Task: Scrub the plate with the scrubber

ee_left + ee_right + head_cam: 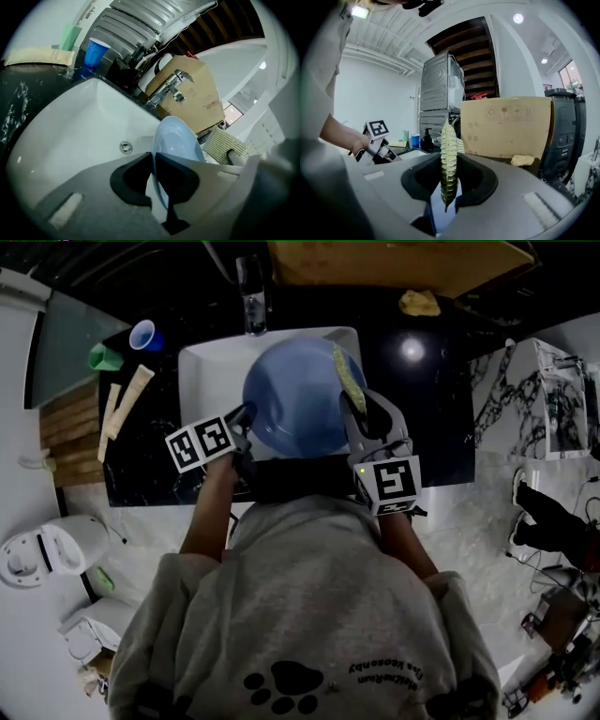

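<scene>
Grey shirt point(309, 606): person's back, low in the head view.
Left gripper point(246, 414): jaws clamped on plate rim.
Plate point(298, 399): blue, tilted over white sink point(202, 367).
Right gripper point(354, 401): jaws clamped on scrubber point(345, 376), at plate's right edge.

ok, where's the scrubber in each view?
Head view: scrubber above centre, along the right rim of the plate.
Left gripper view: scrubber lower right, just right of the plate.
Right gripper view: scrubber dead centre, edge-on, clamped between the jaws.
Shared landmark: blue cup, upper left in the head view and left gripper view, left of centre in the right gripper view.
</scene>
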`<control>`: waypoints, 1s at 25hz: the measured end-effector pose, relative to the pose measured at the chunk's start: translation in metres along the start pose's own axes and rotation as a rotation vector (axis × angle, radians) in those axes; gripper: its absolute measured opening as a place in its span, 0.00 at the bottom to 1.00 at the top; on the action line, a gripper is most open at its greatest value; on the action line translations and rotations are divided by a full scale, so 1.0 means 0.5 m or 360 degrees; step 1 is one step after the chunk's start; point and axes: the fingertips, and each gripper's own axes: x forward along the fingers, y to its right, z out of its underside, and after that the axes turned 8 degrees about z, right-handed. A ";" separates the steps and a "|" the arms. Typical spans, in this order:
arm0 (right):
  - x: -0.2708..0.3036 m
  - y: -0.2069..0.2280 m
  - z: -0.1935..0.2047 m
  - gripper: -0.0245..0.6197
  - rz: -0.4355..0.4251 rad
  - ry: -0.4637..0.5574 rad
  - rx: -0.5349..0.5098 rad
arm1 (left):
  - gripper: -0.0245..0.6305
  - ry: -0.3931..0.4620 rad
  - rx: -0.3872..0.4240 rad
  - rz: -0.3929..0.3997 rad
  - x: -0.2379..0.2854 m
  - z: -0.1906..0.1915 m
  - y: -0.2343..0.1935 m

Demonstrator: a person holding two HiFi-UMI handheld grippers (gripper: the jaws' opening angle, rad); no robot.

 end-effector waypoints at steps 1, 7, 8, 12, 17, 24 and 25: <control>-0.009 0.010 -0.009 0.16 0.0017 0.0018 -0.0020 | 0.07 0.0008 0.0012 0.0025 0.000 0.001 0.018; -0.061 0.070 -0.055 0.16 0.0114 0.0073 -0.0192 | 0.07 -0.0017 0.0117 0.0169 0.039 0.029 0.134; -0.070 0.079 -0.058 0.16 0.0128 0.0075 -0.0223 | 0.07 -0.0031 0.0133 0.0185 0.051 0.038 0.150; -0.096 0.106 -0.050 0.16 0.0153 0.0015 -0.0397 | 0.07 -0.0092 0.0177 0.0207 0.100 0.077 0.197; -0.112 0.133 0.016 0.16 0.0141 -0.0222 -0.0670 | 0.07 -0.0138 0.0260 0.0183 0.149 0.116 0.244; -0.098 0.128 0.126 0.15 -0.0003 -0.0509 -0.1075 | 0.07 -0.0222 0.0334 0.0164 0.191 0.174 0.281; -0.094 0.127 0.141 0.15 -0.0026 -0.0538 -0.1118 | 0.07 -0.0235 0.0340 0.0163 0.195 0.183 0.284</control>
